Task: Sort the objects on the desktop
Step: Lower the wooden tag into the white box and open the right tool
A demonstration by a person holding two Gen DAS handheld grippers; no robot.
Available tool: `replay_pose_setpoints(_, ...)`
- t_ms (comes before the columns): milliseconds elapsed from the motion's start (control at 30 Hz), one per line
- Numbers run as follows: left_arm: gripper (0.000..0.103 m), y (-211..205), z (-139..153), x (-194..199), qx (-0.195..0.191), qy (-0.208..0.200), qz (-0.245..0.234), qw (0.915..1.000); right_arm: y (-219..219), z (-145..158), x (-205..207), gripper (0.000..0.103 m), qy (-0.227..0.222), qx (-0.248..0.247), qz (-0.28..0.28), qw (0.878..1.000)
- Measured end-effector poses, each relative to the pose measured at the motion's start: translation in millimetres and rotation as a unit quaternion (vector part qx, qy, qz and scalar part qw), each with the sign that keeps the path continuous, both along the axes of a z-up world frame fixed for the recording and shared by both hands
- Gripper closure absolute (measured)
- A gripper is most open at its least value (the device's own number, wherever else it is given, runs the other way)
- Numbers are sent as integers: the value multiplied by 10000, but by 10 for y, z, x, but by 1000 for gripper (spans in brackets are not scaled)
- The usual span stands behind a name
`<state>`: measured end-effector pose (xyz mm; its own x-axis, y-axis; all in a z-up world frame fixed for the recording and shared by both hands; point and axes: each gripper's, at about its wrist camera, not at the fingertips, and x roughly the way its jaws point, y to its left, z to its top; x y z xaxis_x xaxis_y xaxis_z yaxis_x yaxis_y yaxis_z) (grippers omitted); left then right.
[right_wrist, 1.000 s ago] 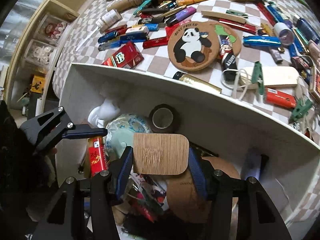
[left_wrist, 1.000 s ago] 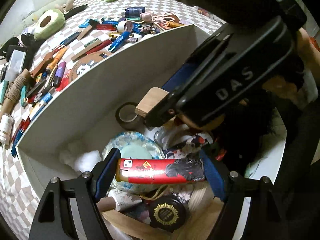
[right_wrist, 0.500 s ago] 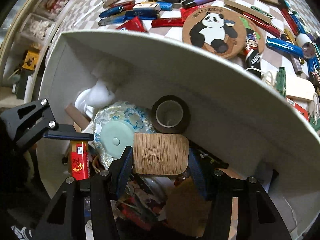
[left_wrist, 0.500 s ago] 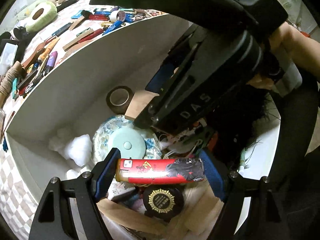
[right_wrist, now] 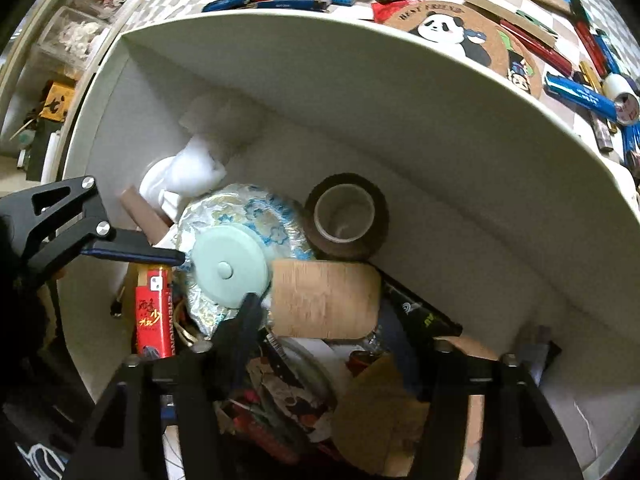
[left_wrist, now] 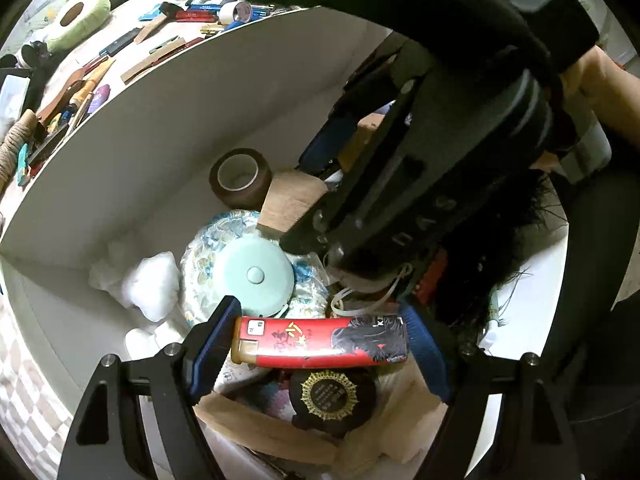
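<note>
Both grippers are low inside a white box (left_wrist: 132, 128) full of sorted items. My left gripper (left_wrist: 320, 342) is shut on a red lighter (left_wrist: 320, 342), held crosswise over a black round tin (left_wrist: 334, 398). The lighter also shows in the right wrist view (right_wrist: 154, 312). In the right wrist view, my right gripper (right_wrist: 326, 306) has a wooden card (right_wrist: 326, 306) between its fingers; the fingers look spread and blurred, so the grip is unclear. The card also shows in the left wrist view (left_wrist: 292, 202), next to the brown tape roll (left_wrist: 240, 178).
The box also holds a pale green round case (right_wrist: 228, 270) on a blue patterned foil plate (right_wrist: 248, 208), white tissue (right_wrist: 184, 176) and paper scraps. Outside on the checkered cloth lie a panda coaster (right_wrist: 448, 28), many lighters and pens (right_wrist: 580, 96), and a green cushion (left_wrist: 78, 16).
Both grippers have sunk deeper into the box with their objects. The right gripper's fingers look wider apart around the wooden card than before.
</note>
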<state>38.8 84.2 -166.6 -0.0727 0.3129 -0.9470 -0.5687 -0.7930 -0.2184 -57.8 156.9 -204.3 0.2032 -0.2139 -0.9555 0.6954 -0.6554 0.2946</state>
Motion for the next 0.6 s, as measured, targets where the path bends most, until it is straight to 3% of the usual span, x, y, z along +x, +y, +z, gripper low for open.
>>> replay_pose_setpoints(600, 22, -103, -74, -8, -342, -91, 278, 9990, 321, 254, -182, 32, 125, -215, -413, 9988)
